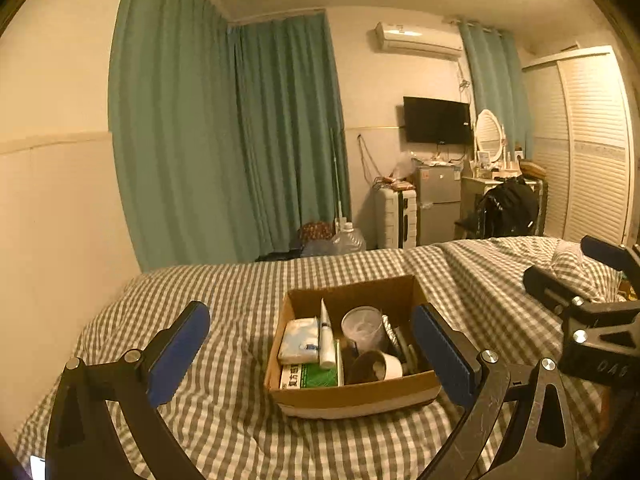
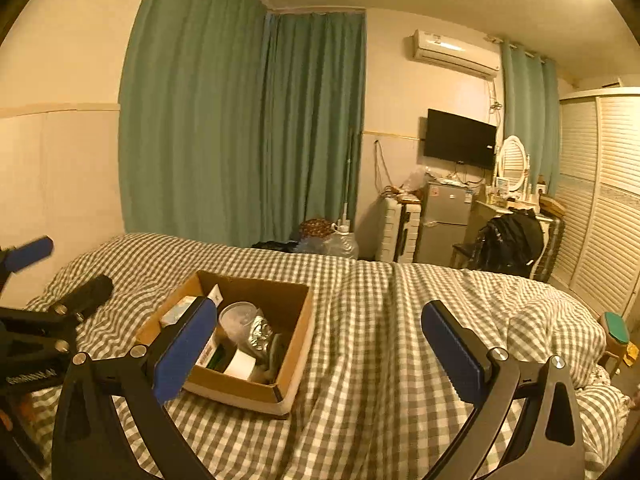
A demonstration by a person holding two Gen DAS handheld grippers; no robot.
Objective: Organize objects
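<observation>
Left wrist view: left gripper [image 1: 310, 350], jaws wide apart and empty, frames one cardboard box [image 1: 352, 398] resting on a checked bedspread [image 1: 224, 280]. Counted between the jaws: one tissue pack [image 1: 298, 340], one white tube [image 1: 326, 342], one green medicine carton [image 1: 310, 376], one clear plastic cup [image 1: 362, 328], one foil piece [image 1: 390, 332], one paper cup [image 1: 378, 367] lying on its side. Right wrist view: right gripper [image 2: 316, 354], jaws likewise spread and holding nothing, has the box behind its left jaw.
</observation>
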